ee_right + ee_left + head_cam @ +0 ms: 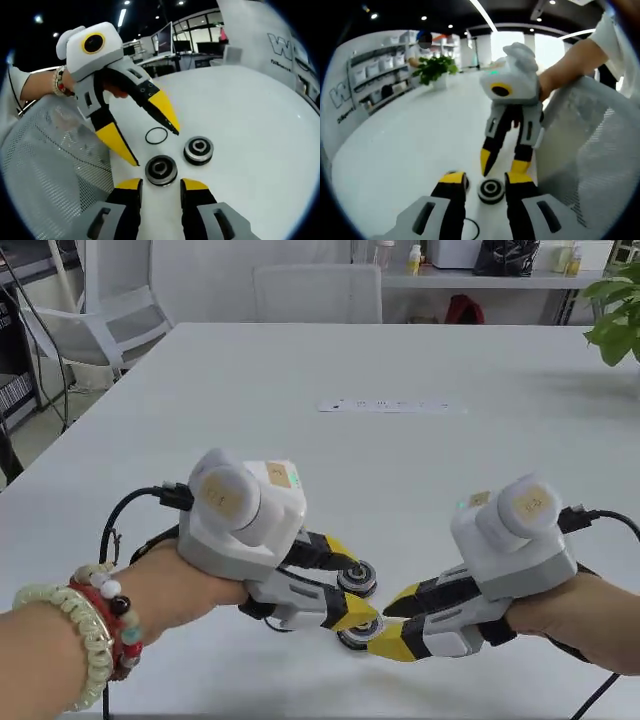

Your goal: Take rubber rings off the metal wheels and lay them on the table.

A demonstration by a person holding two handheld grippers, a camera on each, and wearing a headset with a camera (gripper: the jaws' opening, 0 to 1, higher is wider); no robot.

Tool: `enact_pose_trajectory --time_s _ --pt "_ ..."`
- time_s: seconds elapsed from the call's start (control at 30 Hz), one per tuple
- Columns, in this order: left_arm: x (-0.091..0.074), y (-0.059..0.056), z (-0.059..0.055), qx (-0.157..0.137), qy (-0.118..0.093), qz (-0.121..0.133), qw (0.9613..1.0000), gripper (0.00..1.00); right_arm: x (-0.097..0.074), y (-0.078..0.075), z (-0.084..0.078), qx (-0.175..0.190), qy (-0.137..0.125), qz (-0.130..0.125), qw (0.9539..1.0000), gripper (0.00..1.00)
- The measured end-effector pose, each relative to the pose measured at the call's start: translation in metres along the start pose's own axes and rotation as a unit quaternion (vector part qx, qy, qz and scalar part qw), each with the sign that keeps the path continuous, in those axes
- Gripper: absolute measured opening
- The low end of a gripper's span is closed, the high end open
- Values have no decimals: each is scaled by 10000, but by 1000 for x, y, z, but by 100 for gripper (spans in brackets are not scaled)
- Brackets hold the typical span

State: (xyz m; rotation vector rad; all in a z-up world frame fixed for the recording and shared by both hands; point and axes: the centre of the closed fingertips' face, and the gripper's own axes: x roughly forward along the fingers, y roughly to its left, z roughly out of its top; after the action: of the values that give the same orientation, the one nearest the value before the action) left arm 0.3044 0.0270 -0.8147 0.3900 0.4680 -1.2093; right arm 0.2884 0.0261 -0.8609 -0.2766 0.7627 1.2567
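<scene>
Black rubber ring on table, metal wheels beside it, left tongs and right tongs parted, empty, "W" on wall.

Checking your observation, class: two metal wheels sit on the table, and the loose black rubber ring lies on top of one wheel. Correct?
No: the right gripper view shows the black rubber ring flat on the table, apart from the nearer wheel and the farther wheel.
</scene>
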Motion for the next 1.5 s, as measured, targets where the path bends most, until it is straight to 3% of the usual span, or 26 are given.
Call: enact_pose_trajectory --time_s 0.17,0.37,0.63,0.8,0.97,1.2,1.5 --pt "7 -2 -17 12 284 -35 9996 29 4 2 -4 -137 102 0 9999 25" --pt "14 -4 -19 -93 295 -109 9995 27 5 1 -2 -150 50 -8 9999 23" --pt "19 -7 -28 123 598 -180 9980 23 5 -3 -3 -322 65 1 9995 19" --pt "20 -10 -26 84 533 -249 9982 16 4 -3 -4 -391 99 26 9992 17" --pt "20 -5 -27 -62 464 -136 9988 15 2 -3 -4 -509 93 68 9986 3" --pt "20 -5 -27 9 475 -114 9988 14 3 -3 -4 -473 126 4 9988 4" --pt "13 -2 -31 12 516 -71 9986 17 4 0 -2 -415 87 54 9991 13"
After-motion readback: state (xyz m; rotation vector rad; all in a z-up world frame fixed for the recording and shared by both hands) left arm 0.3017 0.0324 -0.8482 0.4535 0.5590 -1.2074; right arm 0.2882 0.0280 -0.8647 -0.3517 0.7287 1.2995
